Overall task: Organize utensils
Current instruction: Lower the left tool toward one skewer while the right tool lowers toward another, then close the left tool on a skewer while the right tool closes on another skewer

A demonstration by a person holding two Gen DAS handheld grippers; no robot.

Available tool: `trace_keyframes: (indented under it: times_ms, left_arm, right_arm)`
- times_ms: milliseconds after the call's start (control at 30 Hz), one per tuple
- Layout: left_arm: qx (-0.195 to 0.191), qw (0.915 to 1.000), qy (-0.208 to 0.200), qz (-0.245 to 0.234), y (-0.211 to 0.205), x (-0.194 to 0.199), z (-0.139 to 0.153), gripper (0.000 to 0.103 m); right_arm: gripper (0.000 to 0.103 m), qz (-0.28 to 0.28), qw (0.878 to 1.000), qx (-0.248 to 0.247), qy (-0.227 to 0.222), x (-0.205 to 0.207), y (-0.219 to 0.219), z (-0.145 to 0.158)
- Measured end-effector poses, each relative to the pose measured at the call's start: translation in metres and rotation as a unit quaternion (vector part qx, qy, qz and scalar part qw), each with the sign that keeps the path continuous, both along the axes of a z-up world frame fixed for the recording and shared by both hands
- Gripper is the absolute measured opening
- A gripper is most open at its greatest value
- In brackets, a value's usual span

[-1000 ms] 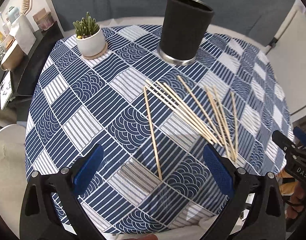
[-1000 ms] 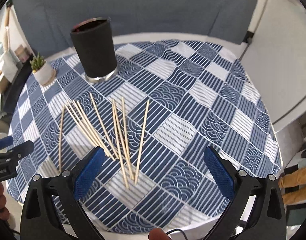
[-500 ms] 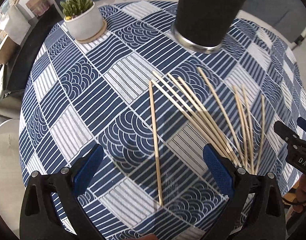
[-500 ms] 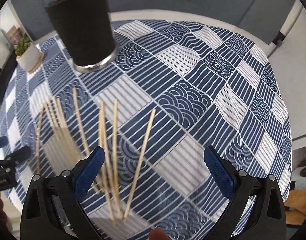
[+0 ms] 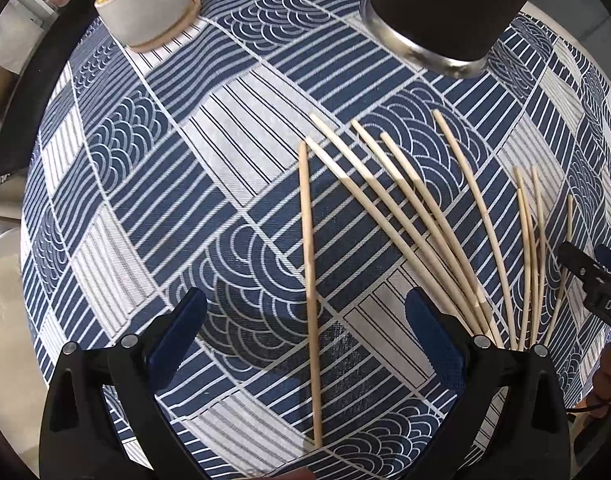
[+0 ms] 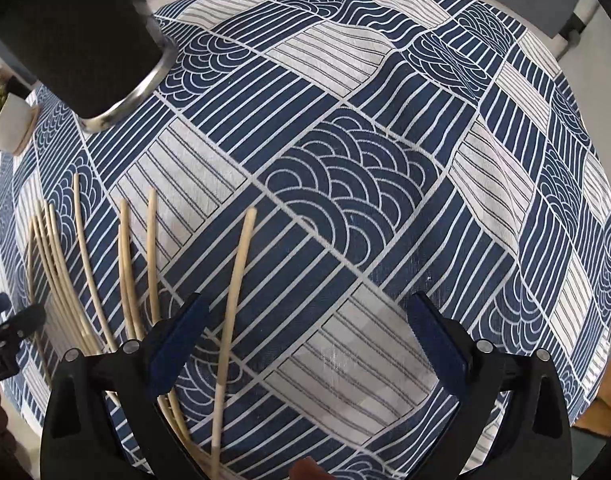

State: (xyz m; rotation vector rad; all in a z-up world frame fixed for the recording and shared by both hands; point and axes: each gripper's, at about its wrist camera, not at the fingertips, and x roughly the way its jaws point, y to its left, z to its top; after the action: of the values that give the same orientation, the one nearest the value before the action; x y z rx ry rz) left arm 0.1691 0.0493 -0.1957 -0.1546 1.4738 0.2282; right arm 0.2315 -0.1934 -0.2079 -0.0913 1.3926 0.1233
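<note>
While both tools hover: left hand-held gripper (image 5: 305, 344) spread over the lone chopstick (image 5: 308, 280); right hand-held gripper (image 6: 309, 340) spread, holding nothing.
Chopsticks: flat on the tabletop (image 5: 225, 128), short of the black holder (image 5: 453, 4).
My advice: straddle mid-shaft, pinch gently.

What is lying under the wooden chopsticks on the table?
The chopsticks lie flat on a blue and white patterned tablecloth. The tabletop beneath the cloth is covered here, so its surface cannot be seen.

Both grippers (image 5: 305, 340) (image 6: 305, 340) agape, low.
</note>
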Motion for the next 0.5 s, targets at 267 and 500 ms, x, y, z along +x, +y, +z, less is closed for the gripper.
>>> trace_keyframes:
  times_ms: [267,500]
  left_arm:
    - [-0.021,0.9993,0.017,0.024,0.01,0.013,-0.013,0.099]
    - [-0.025,0.9993,0.025,0.015,0.018,0.022,-0.015,0.099]
  right_arm:
    - [0.097,-0.002,1.0,-0.001,-0.006,-0.001,-0.003,-0.003]
    - [0.096,-0.005,1.0,-0.003,0.003,0.001,-0.002,-0.001]
